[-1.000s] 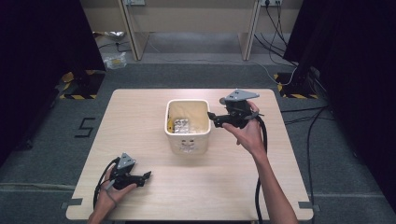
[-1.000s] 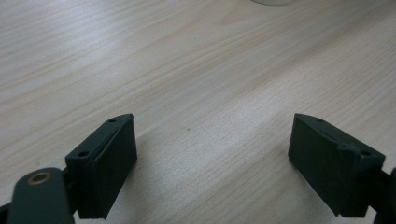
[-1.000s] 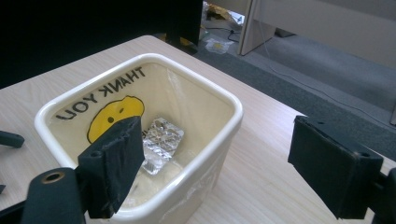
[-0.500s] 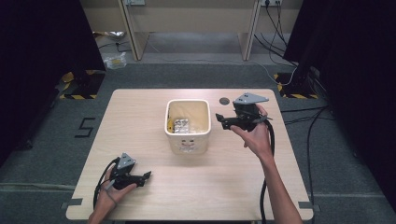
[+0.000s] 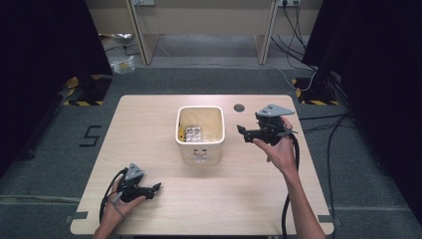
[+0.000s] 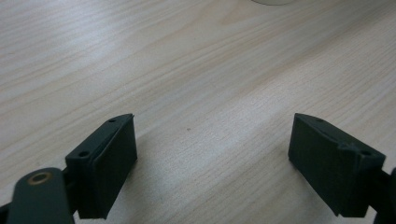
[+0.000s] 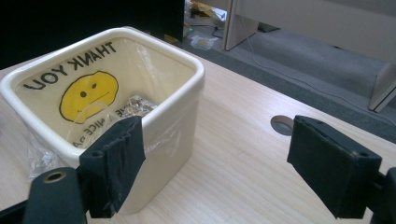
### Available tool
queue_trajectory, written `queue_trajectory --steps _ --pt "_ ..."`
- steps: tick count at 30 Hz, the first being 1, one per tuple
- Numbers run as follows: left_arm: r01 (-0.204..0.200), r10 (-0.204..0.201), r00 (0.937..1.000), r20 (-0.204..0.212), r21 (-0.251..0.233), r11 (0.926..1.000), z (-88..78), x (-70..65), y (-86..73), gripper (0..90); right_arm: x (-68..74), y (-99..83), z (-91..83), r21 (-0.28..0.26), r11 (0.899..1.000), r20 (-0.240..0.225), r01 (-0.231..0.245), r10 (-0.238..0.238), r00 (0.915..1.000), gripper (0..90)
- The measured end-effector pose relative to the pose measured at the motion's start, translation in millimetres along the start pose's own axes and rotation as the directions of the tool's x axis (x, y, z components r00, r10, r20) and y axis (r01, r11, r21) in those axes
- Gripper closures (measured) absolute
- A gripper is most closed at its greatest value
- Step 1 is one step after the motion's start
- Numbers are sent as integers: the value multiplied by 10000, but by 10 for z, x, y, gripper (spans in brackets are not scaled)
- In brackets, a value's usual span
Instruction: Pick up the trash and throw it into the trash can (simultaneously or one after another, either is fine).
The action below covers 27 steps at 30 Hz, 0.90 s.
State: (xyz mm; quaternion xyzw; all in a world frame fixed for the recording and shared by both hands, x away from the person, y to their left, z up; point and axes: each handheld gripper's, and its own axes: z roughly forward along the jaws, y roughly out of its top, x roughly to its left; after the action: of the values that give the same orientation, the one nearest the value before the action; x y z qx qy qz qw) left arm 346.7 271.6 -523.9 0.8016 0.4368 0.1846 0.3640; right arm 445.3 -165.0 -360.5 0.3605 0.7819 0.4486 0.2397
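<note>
My right hand-held gripper [image 5: 242,131] is in the air just beside the bin [image 5: 200,134], at 3 o'clock from it, and its jaws are wide apart with nothing between them. The bin stands upright near the middle of the desk [image 5: 149,119]. It is a cream-coloured container with rounded corners and a thick rim. A thin plastic bag [image 7: 88,88] lines it inside; the bag carries a yellow smiley face and the words "THANK YOU", which I read upside down in the right gripper view. At the bottom of the bin lies a silver blister pack [image 5: 193,132], a little crumpled. On the outside wall that faces me there is a small face drawing. At 1 o'clock from the bin I see a round cable hole [image 5: 239,107] in the desk. My left hand-held gripper [image 5: 154,188] rests low on the desk at 7 o'clock from the bin, well apart from it, its jaws also wide and empty.
</note>
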Motion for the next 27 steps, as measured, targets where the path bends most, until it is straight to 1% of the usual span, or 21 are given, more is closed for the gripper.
queue_trajectory --steps 12,16,23,26,27 --pt "3 -3 10000 -1 -2 10000 0 -1 0 142 -6 -181 -115 64 10000 16 -15 15 10000 186" --pt "2 -2 10000 -2 -2 10000 0 -1 0 142 12 -238 -133 57 10000 108 7 -7 9999 185" --pt "1 -1 10000 -2 -3 10000 0 -1 0 142 58 -348 -165 55 10000 125 41 -42 9999 188" --pt "-3 3 10000 -4 2 10000 0 -1 0 142 80 -391 -180 126 9999 159 86 -88 9998 188" --pt "-3 3 10000 -2 1 10000 0 0 0 142 88 -399 -187 196 9996 212 193 -198 9996 188"
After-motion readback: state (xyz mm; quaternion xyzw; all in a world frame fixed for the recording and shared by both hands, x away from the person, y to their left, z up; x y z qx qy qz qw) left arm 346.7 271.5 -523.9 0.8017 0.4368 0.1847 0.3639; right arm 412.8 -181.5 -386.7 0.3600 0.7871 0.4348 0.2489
